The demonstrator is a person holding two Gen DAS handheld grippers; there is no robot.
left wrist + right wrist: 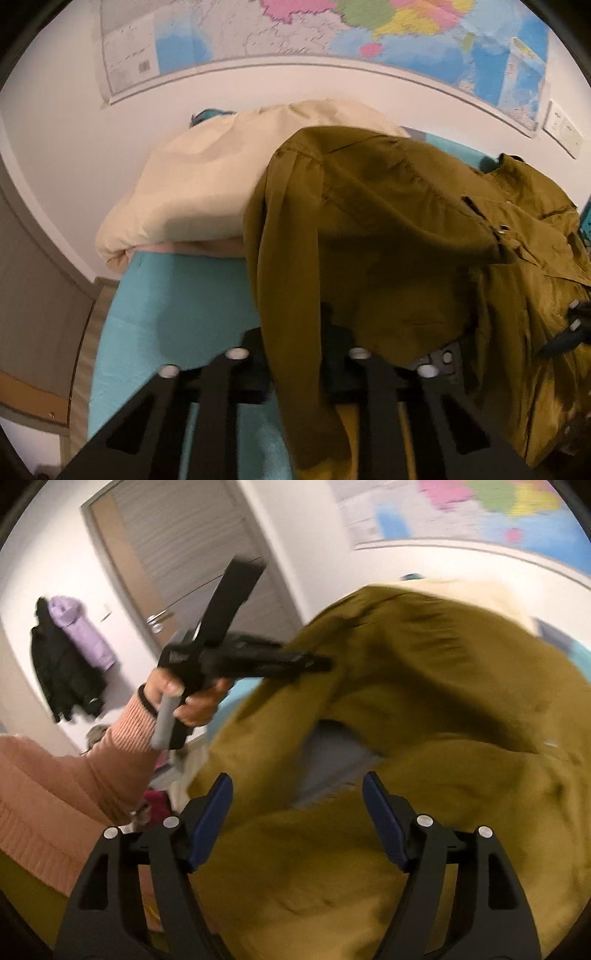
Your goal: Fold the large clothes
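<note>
**Left wrist view: olive coat lifted over the bed, one clamp on, one waiting**

Left wrist view first, and we take the bed (177, 295) as our landmark, its turquoise sheet running under everything. On its far end sits a cream duvet (192, 192), bunched against the wall. Above that hangs a wall map (332, 33); its lettering is too blurred for us to read.

Now the main event: the olive coat (388, 229) is draped across the bed's middle and right side, partly lapping over the duvet, with one panel pulled up off the sheet. Our left gripper (301, 354) has its fingers pressed together on a hanging fold of that coat; the right wrist view confirms it, the tool's tip buried in the cloth.

Over to the right gripper (297, 819): blue pads spread wide, nothing between them, poised just above the coat's near edge.

We judge this an early step, still lifting and spreading the garment rather than folding it. Next, we reckon, the right hand needs an edge or a shoulder to bite, so the coat can be drawn flat on the sheet.

White writing shows on the left tool's body, but we cannot make it out.
</note>
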